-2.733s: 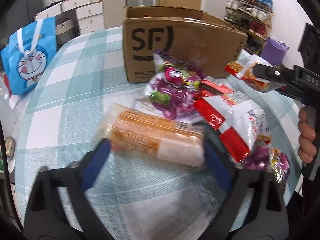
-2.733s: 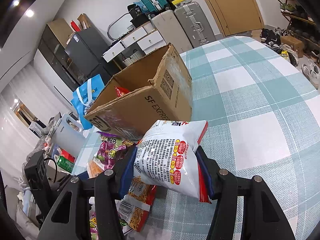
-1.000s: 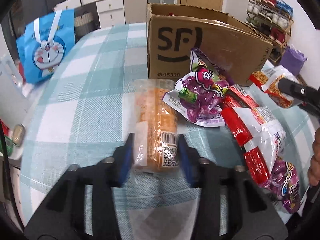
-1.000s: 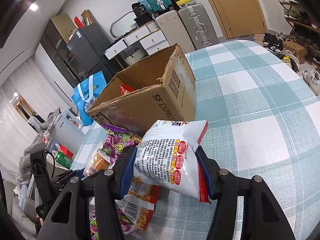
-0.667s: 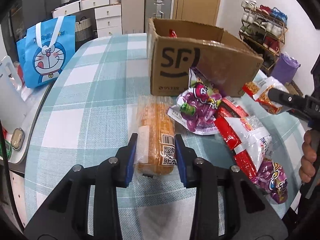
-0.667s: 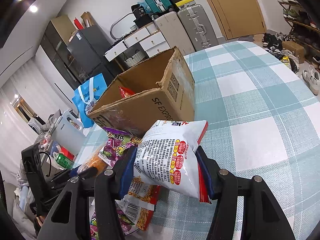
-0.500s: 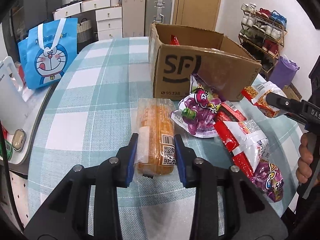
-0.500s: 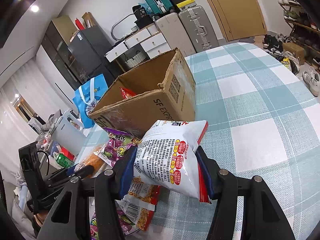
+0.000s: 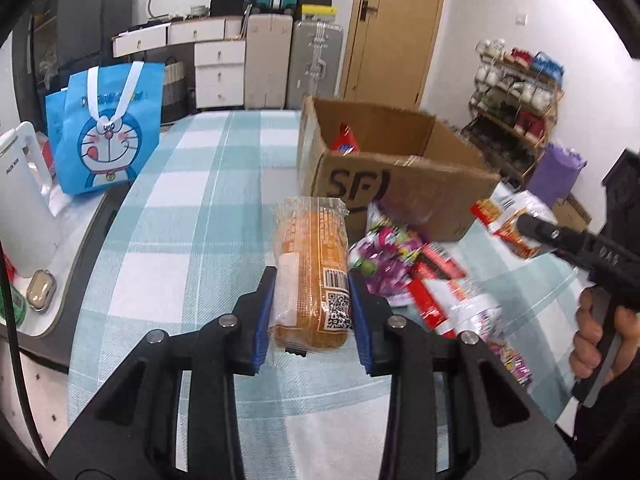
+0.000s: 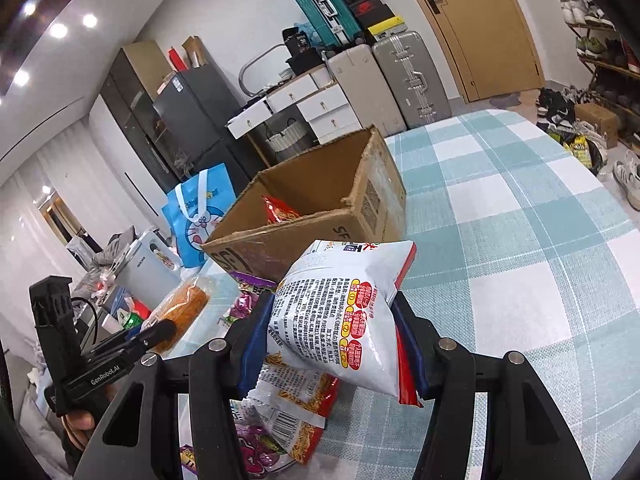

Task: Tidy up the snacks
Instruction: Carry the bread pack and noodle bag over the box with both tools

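Snacks [image 9: 404, 264] litter a checked tablecloth [image 9: 168, 216] beside suitcases [image 9: 316, 64].

A lived-in home room: a wooden door [image 9: 394, 28], a shoe rack crowded with footwear [image 9: 516, 88], hard-shell suitcases [image 9: 316, 66] stacked against the wall, white drawer cabinets [image 9: 218, 70], and a table under teal-and-white checked cloth [image 10: 520, 216].

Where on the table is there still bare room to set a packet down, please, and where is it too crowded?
Free: the checked cloth left of the cardboard box, toward the blue cartoon bag, and the wide stretch right of the box in the right wrist view. Crowded: the snack pile in front of the box.
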### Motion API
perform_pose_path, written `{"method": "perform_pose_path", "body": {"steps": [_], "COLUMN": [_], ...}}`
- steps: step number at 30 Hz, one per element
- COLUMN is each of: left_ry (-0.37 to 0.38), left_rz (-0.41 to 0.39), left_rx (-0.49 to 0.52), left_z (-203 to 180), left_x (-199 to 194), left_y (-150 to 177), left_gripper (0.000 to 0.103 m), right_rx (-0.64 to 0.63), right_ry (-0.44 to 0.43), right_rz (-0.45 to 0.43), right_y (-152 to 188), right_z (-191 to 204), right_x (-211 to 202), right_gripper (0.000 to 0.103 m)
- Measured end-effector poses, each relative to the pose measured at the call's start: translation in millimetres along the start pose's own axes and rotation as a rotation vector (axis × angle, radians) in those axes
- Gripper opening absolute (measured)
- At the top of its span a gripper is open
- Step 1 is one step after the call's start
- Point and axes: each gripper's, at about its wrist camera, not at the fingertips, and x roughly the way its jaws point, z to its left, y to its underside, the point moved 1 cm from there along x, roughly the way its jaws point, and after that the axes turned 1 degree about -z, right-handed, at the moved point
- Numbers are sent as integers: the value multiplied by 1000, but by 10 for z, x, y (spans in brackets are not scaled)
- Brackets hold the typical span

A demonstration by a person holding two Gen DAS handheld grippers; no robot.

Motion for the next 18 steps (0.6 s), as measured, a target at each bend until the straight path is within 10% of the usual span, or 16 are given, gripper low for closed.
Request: {"method": "perform_pose_path", "body": {"steps": [18], "left_ry": [44], "left_rz": [-138], "left_rx": [17], "left_z": [-323], "left_x": [-253], "left_y": [-330], "left_gripper": [31], "right_rx": [-96], "right_ry": [-48], "right_rz": [-23], "right_y": [-124], "right_z": [325], "right_x": [-34], "right_gripper": [57]}}
